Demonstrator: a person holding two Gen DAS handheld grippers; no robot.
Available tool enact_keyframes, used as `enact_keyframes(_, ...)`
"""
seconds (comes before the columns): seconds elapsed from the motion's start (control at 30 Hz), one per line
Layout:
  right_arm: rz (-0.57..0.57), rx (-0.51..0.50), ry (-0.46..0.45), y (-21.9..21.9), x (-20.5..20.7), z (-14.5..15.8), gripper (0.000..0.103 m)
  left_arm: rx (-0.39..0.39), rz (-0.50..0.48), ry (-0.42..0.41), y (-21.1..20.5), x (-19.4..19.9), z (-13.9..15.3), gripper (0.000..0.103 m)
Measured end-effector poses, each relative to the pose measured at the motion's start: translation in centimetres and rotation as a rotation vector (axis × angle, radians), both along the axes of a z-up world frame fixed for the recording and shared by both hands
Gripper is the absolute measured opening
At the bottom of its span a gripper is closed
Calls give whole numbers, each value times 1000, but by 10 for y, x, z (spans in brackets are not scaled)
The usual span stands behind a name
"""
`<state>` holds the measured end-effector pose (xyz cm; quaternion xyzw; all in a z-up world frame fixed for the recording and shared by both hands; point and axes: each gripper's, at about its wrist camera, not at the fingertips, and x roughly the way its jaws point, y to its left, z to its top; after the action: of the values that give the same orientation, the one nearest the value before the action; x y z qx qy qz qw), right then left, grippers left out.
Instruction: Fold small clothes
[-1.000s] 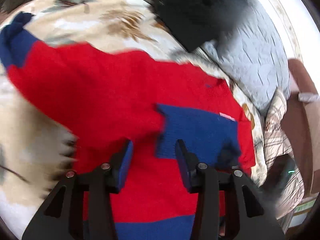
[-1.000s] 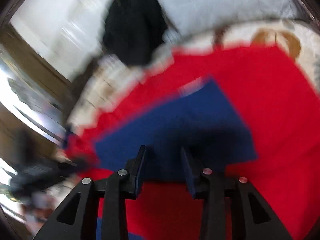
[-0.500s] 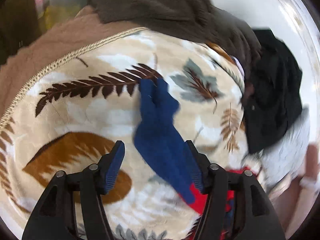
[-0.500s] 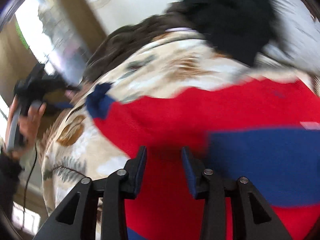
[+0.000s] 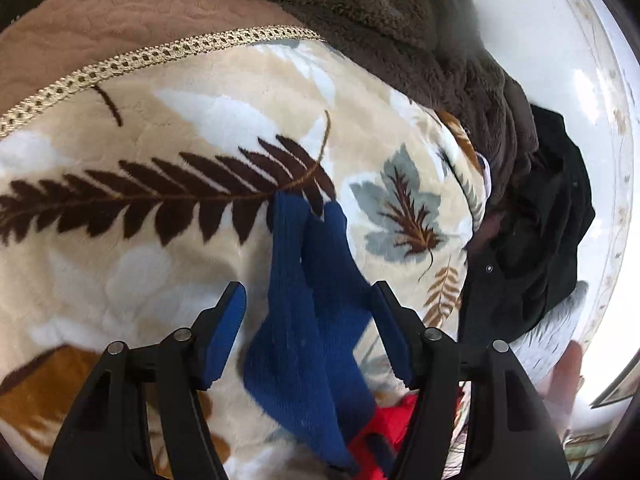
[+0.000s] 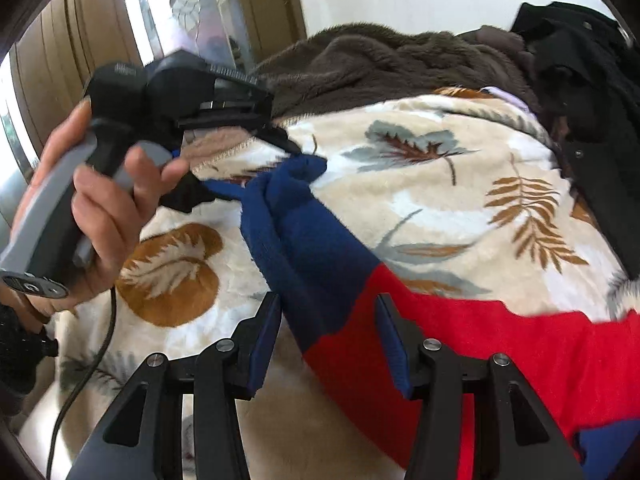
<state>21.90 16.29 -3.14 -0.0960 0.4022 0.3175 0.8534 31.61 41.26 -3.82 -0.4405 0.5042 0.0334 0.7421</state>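
A small red sweater (image 6: 500, 344) with blue sleeves lies on a leaf-patterned cream blanket (image 6: 440, 200). Its blue sleeve (image 5: 308, 320) stretches out over the blanket. My left gripper (image 5: 310, 316) is open, with the sleeve lying between its blue pads. In the right wrist view the left gripper (image 6: 280, 148) hovers at the sleeve's cuff (image 6: 296, 172), held by a hand. My right gripper (image 6: 328, 332) is open, just above where the blue sleeve (image 6: 304, 240) meets the red body.
A brown fleece blanket (image 5: 400, 28) and a black garment (image 5: 552, 240) are heaped at the bed's far edge, against a white wall. A tan quilt (image 5: 100, 20) lies beyond the braided trim. A cable (image 6: 92, 368) hangs from the left gripper's handle.
Both views swung from the sweater's body to its outstretched blue sleeve. My left gripper has come closer to the sleeve, which now lies between its pads. The right gripper moved toward the sleeve's shoulder end.
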Motion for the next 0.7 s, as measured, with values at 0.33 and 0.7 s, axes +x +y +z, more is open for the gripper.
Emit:
enact_keyframes(0.33,27,38,-69,-10,-24,9,6,13,16,-131,-5,-24,22,7)
enact_keyframes(0.7,-28,189,-9,-47,-53,41,26,87,-70,-263,-68,-68,98,7)
